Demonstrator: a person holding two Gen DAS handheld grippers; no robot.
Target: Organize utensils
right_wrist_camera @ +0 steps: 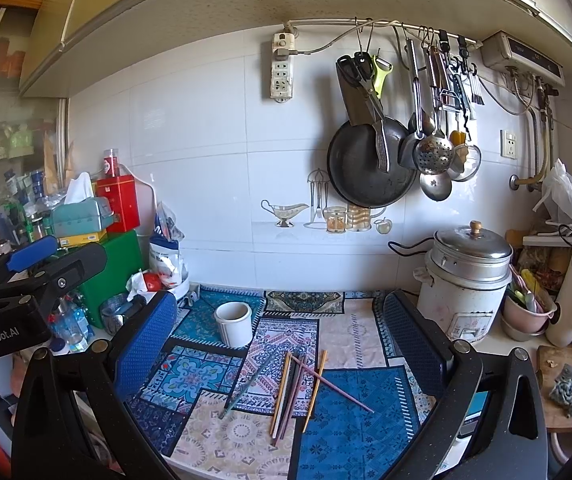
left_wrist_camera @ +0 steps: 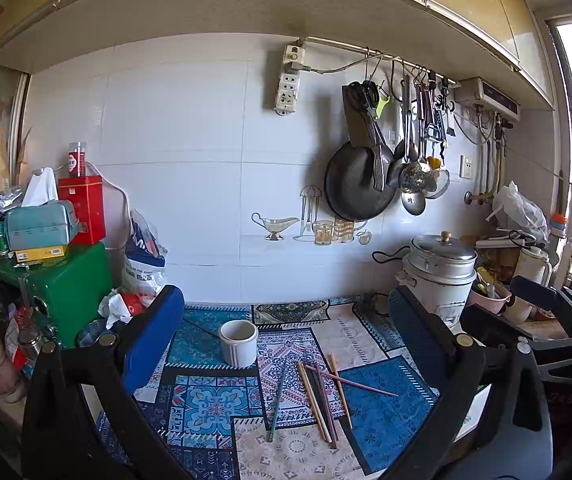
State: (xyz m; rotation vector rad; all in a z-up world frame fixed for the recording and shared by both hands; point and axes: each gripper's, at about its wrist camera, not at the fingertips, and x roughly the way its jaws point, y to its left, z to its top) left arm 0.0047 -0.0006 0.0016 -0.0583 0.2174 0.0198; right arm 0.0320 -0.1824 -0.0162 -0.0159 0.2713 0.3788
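Several chopsticks (left_wrist_camera: pixel 319 394) lie loose on a patterned blue mat (left_wrist_camera: pixel 214 404); they also show in the right wrist view (right_wrist_camera: pixel 297 388). A dark green one (left_wrist_camera: pixel 277 404) lies apart to their left. A white ceramic cup (left_wrist_camera: pixel 239 342) stands upright and empty behind them, also seen from the right wrist (right_wrist_camera: pixel 234 323). My left gripper (left_wrist_camera: pixel 286 328) is open and empty, above the mat, with the cup between its blue pads. My right gripper (right_wrist_camera: pixel 282 332) is open and empty, above the chopsticks. The left gripper's body (right_wrist_camera: pixel 34 276) shows at the right view's left edge.
A white rice cooker (right_wrist_camera: pixel 465 284) stands at the right rear. A green box (left_wrist_camera: pixel 66 284) with a tissue box and red tin sits at the left. A pan and ladles (right_wrist_camera: pixel 369 160) hang on the wall. A pink bowl with utensils (right_wrist_camera: pixel 527 312) and a white jug stand at the right.
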